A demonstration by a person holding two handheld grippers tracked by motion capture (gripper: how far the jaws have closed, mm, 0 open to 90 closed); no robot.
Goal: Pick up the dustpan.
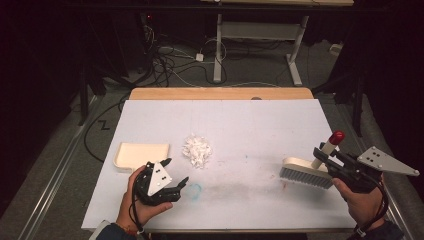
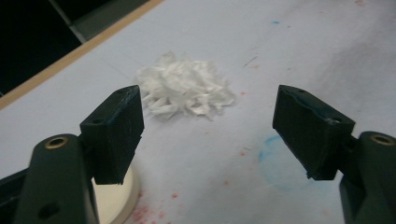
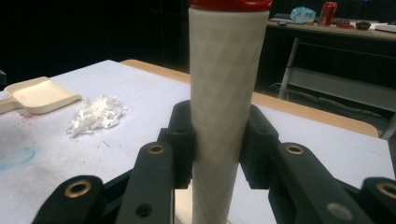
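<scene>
- Cream and red-capped, the brush (image 1: 314, 167) stood on its bristles at the desk's (image 1: 240, 120) right side, handle tilted upward.
- Your right gripper (image 1: 327, 155) was clamped on that handle, a jaw pressing each side.
- Your left gripper (image 1: 176, 175) hovered with its jaws apart and nothing between them, just beside the cream dustpan (image 1: 141, 154).
- White paper shreds (image 1: 197, 150) lay heaped between dustpan and brush, nearer the dustpan.

dustpan (image 1: 142, 155) left of shreds (image 1: 197, 150), brush (image 1: 306, 173) far right.
</scene>
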